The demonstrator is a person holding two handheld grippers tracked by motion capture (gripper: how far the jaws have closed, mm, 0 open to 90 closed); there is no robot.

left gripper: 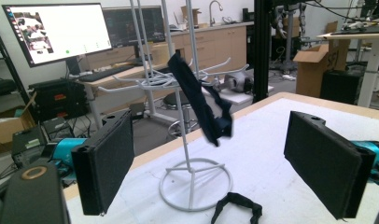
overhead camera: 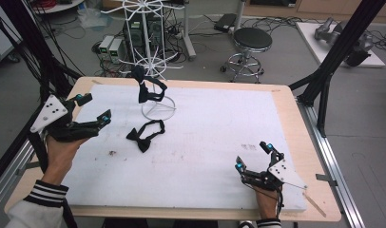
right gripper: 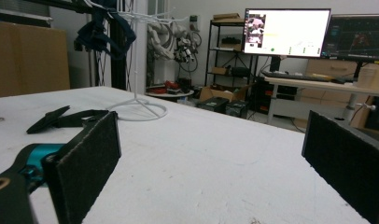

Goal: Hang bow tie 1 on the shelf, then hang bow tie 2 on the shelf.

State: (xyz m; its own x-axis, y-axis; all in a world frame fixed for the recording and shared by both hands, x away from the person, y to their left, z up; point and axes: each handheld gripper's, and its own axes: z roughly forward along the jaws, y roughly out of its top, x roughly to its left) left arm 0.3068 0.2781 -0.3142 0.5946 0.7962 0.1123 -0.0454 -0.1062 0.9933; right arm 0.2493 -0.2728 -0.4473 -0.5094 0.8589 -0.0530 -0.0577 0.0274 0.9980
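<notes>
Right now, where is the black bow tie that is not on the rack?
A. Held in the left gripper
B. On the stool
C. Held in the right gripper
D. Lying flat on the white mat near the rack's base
D: the bow tie lies on the white mat beside the rack, clear of both open grippers.

left tool [overhead camera: 92,108] spread, empty | bow tie [overhead camera: 144,135] on table [overhead camera: 286,102]
</notes>
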